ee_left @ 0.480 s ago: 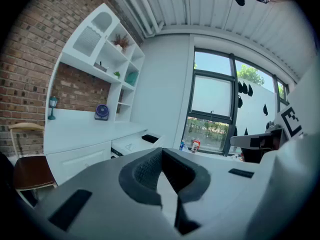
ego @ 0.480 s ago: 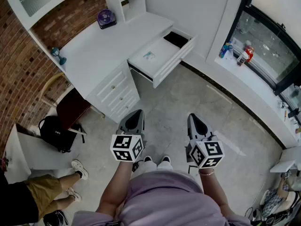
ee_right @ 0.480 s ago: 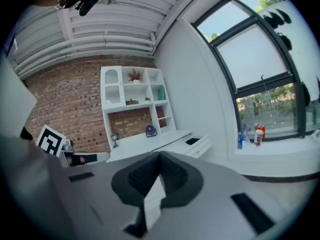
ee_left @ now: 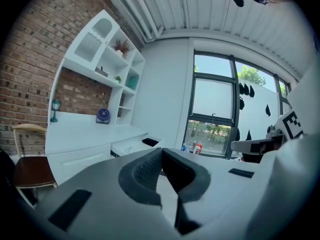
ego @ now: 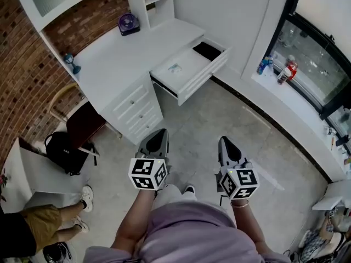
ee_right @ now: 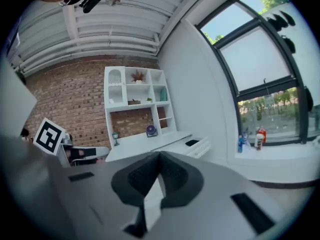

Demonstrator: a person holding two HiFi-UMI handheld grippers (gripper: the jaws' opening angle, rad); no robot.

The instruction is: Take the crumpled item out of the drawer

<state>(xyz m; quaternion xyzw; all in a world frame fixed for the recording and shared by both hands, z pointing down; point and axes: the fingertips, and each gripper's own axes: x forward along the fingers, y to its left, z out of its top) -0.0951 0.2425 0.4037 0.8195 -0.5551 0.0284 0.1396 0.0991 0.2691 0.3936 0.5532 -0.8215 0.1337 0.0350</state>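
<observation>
The white desk's drawer [ego: 193, 76] stands pulled open, far ahead of me in the head view. Inside it lie a small pale crumpled item [ego: 174, 68] and a black thing [ego: 207, 50] at the back. My left gripper [ego: 159, 132] and right gripper [ego: 225, 141] hang side by side over the floor, well short of the drawer. Both are shut with nothing between the jaws. In the left gripper view the tips [ee_left: 161, 152] point toward the drawer [ee_left: 134, 145]. In the right gripper view the gripper [ee_right: 160, 155] faces the desk, with the drawer [ee_right: 198, 145] to the right.
On the desk [ego: 118, 59] stand a purple fan [ego: 128, 23] and a teal ornament [ego: 70, 61]. A chair [ego: 79, 122] and a black bag [ego: 63, 152] sit left of the desk's drawer stack. Another person's legs [ego: 55, 215] are at lower left. Bottles [ego: 278, 67] line the window sill.
The desk and drawer have slid slightly down and right in the head view as I move nearer. Both grippers keep their places, still shut.
</observation>
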